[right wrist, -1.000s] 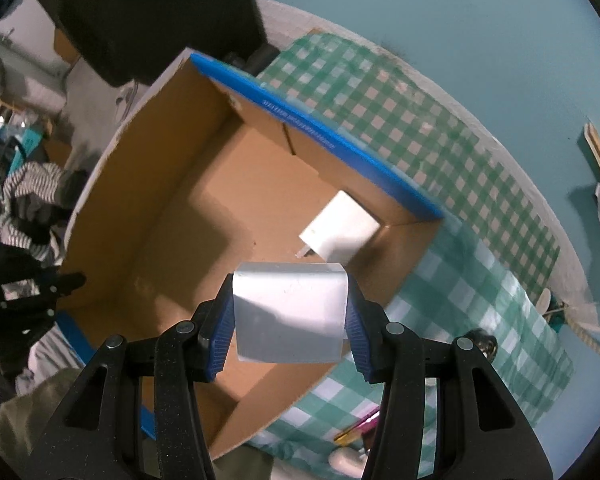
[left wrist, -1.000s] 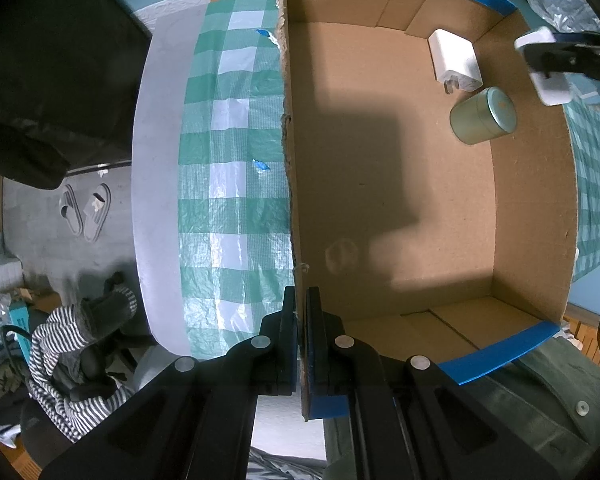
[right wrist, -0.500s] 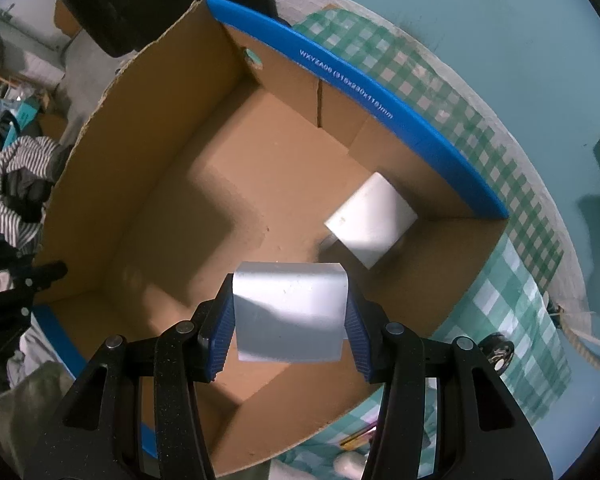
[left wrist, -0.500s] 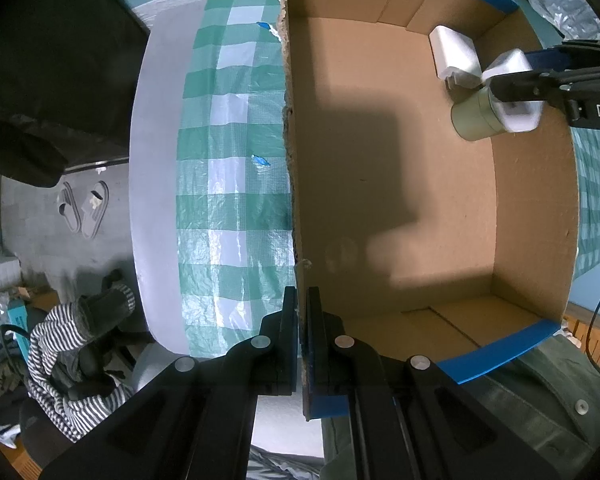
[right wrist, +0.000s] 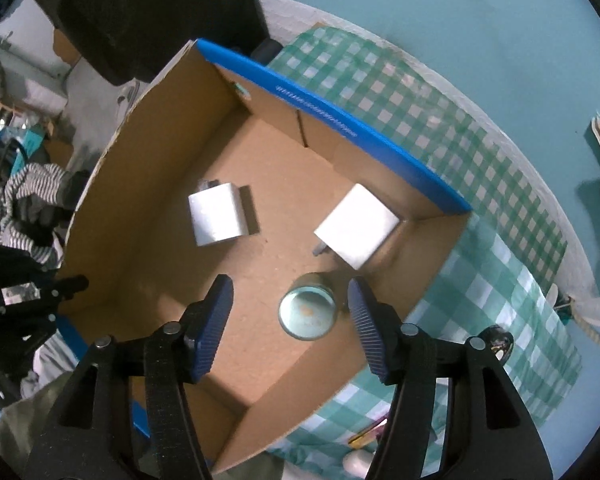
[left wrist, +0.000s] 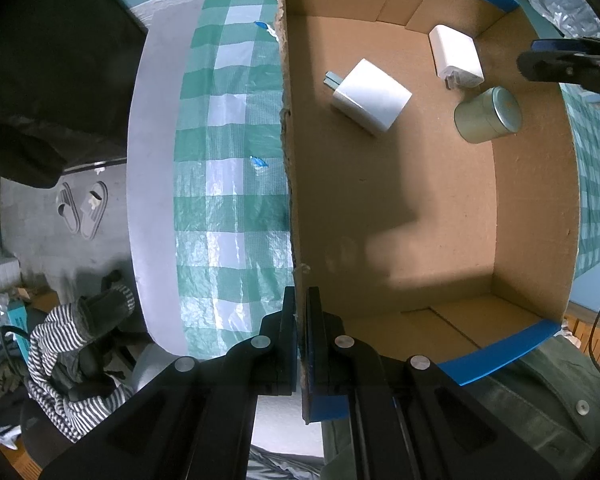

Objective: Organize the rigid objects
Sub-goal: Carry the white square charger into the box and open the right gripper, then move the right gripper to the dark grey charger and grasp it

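An open cardboard box [left wrist: 532,208] stands on the table. My left gripper [left wrist: 302,312] is shut on its left wall, near the front corner. On the box floor lie a white charger [left wrist: 370,98] with its prongs out, a second white charger [left wrist: 456,56] in the far corner, and a round green tin [left wrist: 488,114]. My right gripper [right wrist: 290,320] hangs above the box [right wrist: 132,184] with its jaws opening and nothing between them. Far below it are the tin [right wrist: 307,311], the loose charger [right wrist: 218,216] and the corner charger [right wrist: 356,226].
A green checked cloth [left wrist: 228,184] covers the table around the box. A black bag [left wrist: 48,80] sits at the far left. Slippers [left wrist: 82,210] and striped clothing [left wrist: 60,360] lie on the floor. A pen [right wrist: 370,434] lies on the cloth near the box's front.
My right gripper has let go of the white charger, which now lies on the box floor toward the left wall. Its jaws have spread. The left gripper has not moved.
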A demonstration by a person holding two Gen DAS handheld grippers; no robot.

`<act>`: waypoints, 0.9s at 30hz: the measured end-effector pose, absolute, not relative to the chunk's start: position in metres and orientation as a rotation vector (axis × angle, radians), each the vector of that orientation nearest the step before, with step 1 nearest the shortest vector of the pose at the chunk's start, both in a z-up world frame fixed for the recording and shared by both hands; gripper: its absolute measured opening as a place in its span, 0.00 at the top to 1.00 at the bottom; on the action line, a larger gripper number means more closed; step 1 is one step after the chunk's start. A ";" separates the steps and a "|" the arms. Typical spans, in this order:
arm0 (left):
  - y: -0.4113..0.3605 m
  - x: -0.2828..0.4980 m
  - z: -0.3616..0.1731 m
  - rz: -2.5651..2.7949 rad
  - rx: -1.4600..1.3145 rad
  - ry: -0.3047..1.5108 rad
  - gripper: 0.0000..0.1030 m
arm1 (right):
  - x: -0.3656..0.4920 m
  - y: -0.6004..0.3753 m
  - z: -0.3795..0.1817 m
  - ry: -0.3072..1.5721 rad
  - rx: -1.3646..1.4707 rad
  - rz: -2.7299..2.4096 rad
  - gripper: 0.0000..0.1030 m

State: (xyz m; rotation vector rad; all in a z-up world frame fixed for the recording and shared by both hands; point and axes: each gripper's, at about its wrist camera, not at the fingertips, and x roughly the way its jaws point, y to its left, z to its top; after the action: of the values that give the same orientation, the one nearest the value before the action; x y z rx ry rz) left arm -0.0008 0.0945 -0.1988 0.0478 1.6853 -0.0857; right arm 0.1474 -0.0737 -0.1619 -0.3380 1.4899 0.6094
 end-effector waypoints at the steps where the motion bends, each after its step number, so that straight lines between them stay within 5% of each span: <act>1: 0.095 -0.001 -0.199 -0.086 0.049 1.686 0.97 | 0.149 -0.077 -0.161 1.489 -0.332 0.605 0.41; 27: 0.092 0.001 -0.197 -0.096 0.075 1.682 0.97 | 0.137 -0.218 -0.140 1.518 -0.112 0.369 0.41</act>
State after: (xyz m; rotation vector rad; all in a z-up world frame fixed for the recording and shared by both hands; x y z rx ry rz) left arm 0.0009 0.0920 -0.1969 0.0746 1.6819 -0.0959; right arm 0.1370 -0.2181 -0.1398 -0.1124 1.5181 0.3694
